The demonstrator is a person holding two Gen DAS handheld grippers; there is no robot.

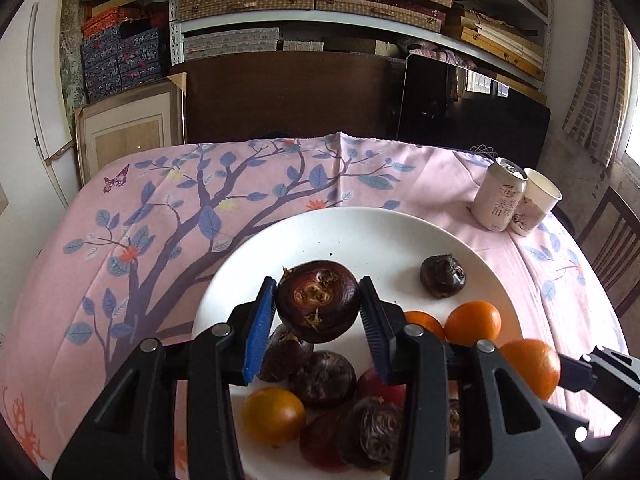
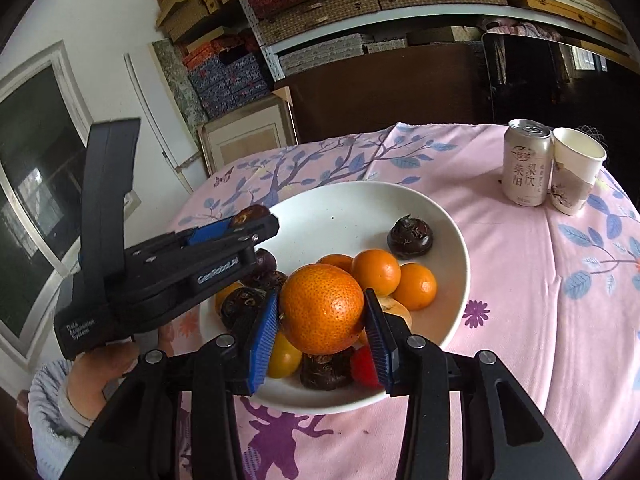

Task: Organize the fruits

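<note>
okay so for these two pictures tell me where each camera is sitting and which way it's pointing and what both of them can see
Left wrist: rides the left gripper, looking forward and down over the white plate; its blue pads clamp a dark water chestnut.
Right wrist: rides the right gripper, facing the plate from the right; pads clamp an orange; the left gripper and the person's hand show at left.
Shared: plate, fruit pile, drink can, paper cup, pink tablecloth.

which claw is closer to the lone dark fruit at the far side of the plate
Right, though not by much. The right claw, gripping an orange, sits just near-left of the lone dark fruit. The left claw, holding another dark fruit, is further left across the plate.
</note>
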